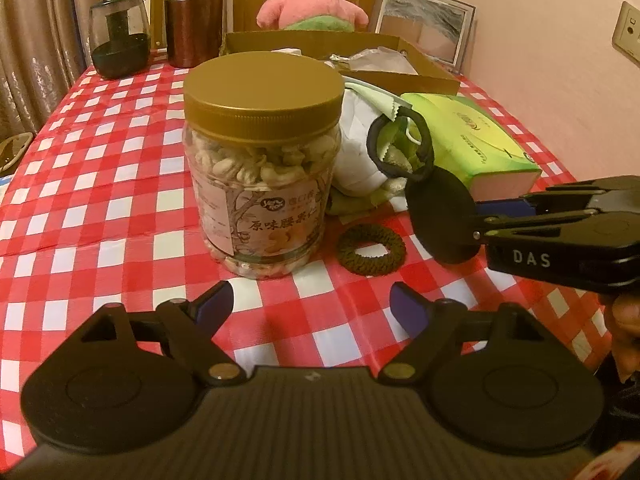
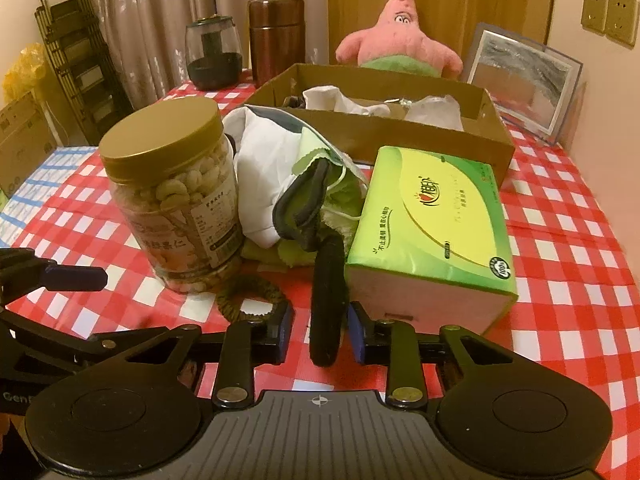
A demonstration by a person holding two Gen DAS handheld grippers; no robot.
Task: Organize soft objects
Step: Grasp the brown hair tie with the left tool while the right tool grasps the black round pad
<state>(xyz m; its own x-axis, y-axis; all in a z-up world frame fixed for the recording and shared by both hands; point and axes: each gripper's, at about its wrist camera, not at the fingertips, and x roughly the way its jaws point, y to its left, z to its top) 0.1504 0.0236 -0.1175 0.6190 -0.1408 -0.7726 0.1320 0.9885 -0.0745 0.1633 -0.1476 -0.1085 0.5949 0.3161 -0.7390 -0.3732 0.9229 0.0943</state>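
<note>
tablecloth: red-white check | jar lid: gold | tissue pack: green-yellow | plush toy: pink | hair tie: dark olive

1. The jar ahead of the left jaws is clear glossy plastic with a smooth gold lid.
2. The ring beside it looks like rough woven cloth.
3. The surface wears a smooth checked cover.
4. The tissue pack, right of the right jaws, is glossy film.

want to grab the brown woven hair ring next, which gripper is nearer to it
Roughly even. The left gripper is open just in front of the brown hair ring, aimed slightly toward the jar. The right gripper sits beside it, its fingers around a black pad.
</note>
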